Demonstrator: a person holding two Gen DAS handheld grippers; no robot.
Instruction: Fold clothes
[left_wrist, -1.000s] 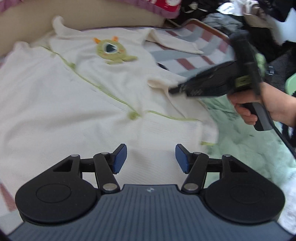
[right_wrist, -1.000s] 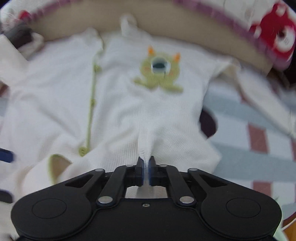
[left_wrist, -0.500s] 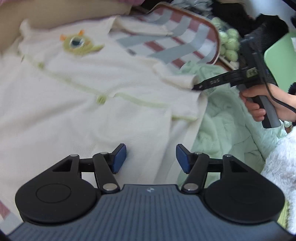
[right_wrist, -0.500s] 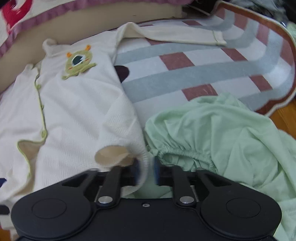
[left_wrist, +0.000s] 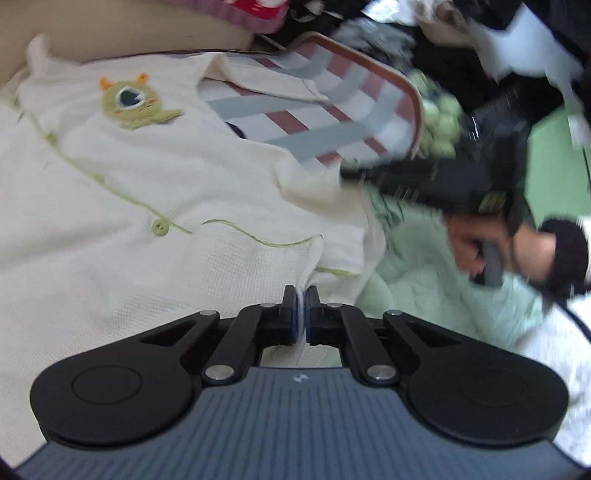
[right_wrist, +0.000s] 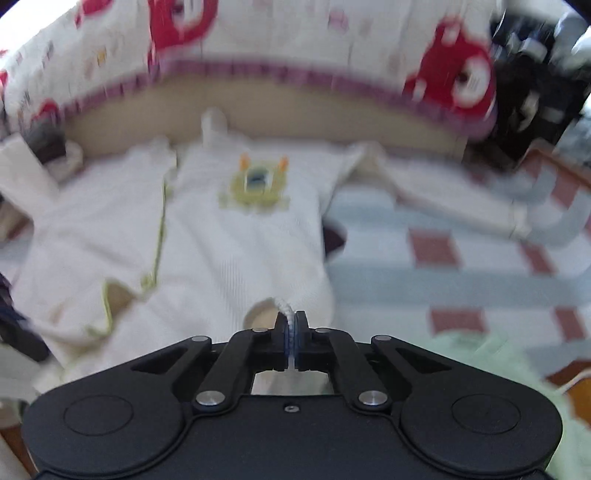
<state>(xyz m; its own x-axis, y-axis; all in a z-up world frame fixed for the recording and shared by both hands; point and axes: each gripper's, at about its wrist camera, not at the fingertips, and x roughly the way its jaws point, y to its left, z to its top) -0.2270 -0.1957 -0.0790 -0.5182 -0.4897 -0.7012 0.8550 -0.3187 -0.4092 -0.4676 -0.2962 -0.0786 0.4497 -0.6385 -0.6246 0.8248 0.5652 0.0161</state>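
Cream baby romper (left_wrist: 155, 192) with green monster patch (left_wrist: 133, 101) lies spread flat.

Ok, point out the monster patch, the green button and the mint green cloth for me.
monster patch (left_wrist: 129, 99), left wrist view, on its eye.
green button (left_wrist: 159, 226), left wrist view, on the button's face.
mint green cloth (left_wrist: 417, 266), left wrist view, on its crumpled middle.

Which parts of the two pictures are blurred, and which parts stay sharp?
Left wrist view: the left gripper and the cream romper near it are sharp; the right gripper and the hand are smeared. Right wrist view: only the right gripper's body is sharp; the romper, checked mat and patterned bedding are all blurred.
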